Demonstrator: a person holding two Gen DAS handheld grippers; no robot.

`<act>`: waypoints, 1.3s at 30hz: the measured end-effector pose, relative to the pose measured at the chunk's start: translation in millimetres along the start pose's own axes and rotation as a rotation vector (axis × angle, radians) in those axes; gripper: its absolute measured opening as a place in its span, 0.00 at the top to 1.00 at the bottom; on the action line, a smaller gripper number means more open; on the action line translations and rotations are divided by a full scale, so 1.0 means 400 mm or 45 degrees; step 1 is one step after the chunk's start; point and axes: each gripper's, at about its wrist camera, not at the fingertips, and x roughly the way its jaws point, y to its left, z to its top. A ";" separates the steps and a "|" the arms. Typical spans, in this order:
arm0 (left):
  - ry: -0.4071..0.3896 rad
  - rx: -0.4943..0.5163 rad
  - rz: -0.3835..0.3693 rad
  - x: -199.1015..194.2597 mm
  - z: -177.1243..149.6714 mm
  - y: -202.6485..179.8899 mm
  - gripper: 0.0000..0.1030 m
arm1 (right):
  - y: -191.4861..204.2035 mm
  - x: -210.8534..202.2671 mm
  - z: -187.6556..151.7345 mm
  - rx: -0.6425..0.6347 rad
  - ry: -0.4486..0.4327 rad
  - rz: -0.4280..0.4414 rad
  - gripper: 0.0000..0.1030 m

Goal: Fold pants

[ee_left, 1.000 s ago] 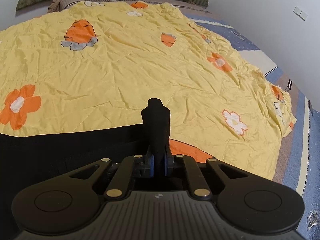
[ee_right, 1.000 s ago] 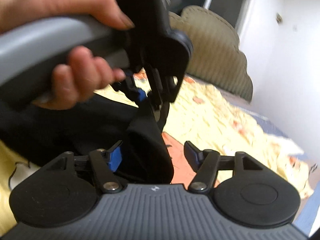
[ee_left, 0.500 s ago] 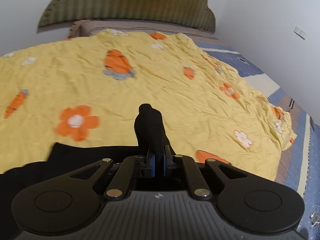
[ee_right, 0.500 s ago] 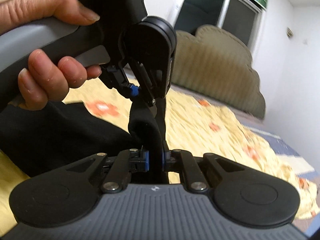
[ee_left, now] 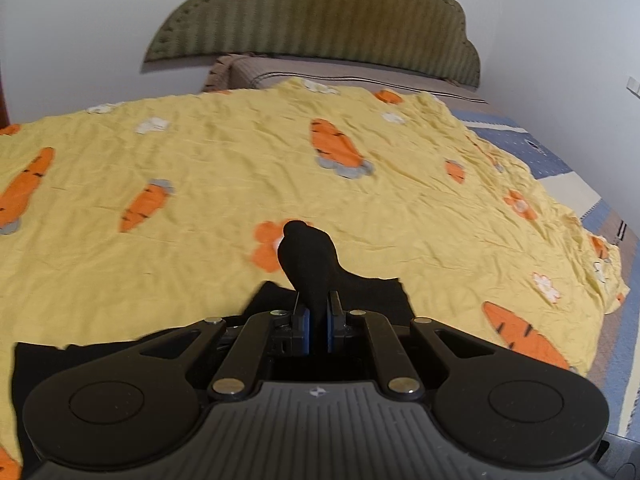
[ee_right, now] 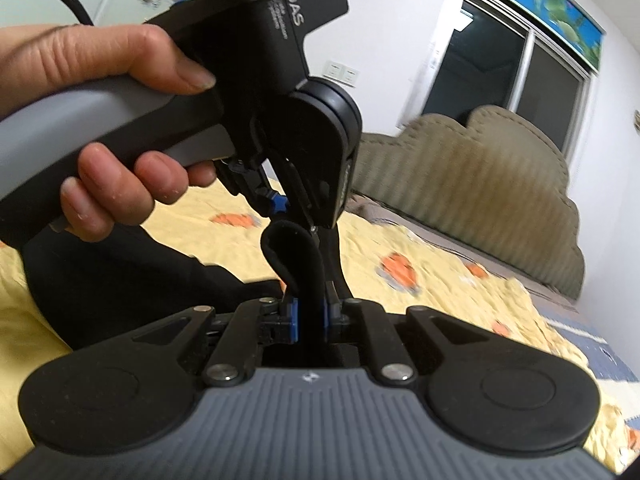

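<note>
The black pants (ee_left: 100,354) lie on the yellow quilt, with one edge lifted. My left gripper (ee_left: 315,312) is shut on a bunched fold of the pants (ee_left: 308,256) that sticks up past its blue pads. In the right wrist view my right gripper (ee_right: 310,314) is shut on a looped fold of the same pants (ee_right: 298,260). Just above it, a person's hand (ee_right: 120,80) holds the left gripper (ee_right: 280,204), which pinches the fabric close by. The remaining cloth (ee_right: 120,276) hangs and spreads to the left.
A yellow quilt with carrots and flowers (ee_left: 240,184) covers the bed. A green padded headboard (ee_left: 320,20) stands at the far end. A blue patterned sheet (ee_left: 520,144) shows along the right edge by the wall. A dark window (ee_right: 500,72) lies beyond.
The right gripper's jaws have shut on the pants fold. Both grippers have risen and moved toward the headboard, pulling the pants edge along the quilt.
</note>
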 end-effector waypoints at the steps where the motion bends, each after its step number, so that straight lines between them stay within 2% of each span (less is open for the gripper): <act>1: -0.006 0.001 0.013 -0.007 -0.001 0.014 0.93 | 0.018 -0.006 0.007 -0.007 -0.006 0.013 0.89; 8: -0.034 -0.027 0.072 -0.064 -0.015 0.126 0.93 | 0.110 -0.006 0.051 -0.036 -0.052 0.125 0.89; 14: -0.046 -0.106 0.115 -0.104 -0.043 0.260 0.93 | 0.207 -0.001 0.093 -0.044 -0.085 0.227 0.90; 20: -0.033 -0.165 0.171 -0.123 -0.077 0.371 0.93 | 0.298 0.036 0.124 -0.097 -0.105 0.335 0.90; 21: -0.031 -0.177 0.176 -0.126 -0.081 0.387 0.93 | 0.280 0.072 0.139 -0.104 -0.107 0.353 0.90; 34: 0.024 -0.182 0.241 -0.089 -0.154 0.495 0.93 | 0.451 0.145 0.154 -0.242 -0.068 0.476 0.90; 38: 0.060 -0.159 0.255 -0.079 -0.166 0.512 0.82 | 0.497 0.158 0.142 -0.301 -0.050 0.487 0.89; 39: 0.062 -0.154 0.275 -0.079 -0.170 0.517 0.75 | 0.508 0.161 0.138 -0.322 -0.039 0.490 0.89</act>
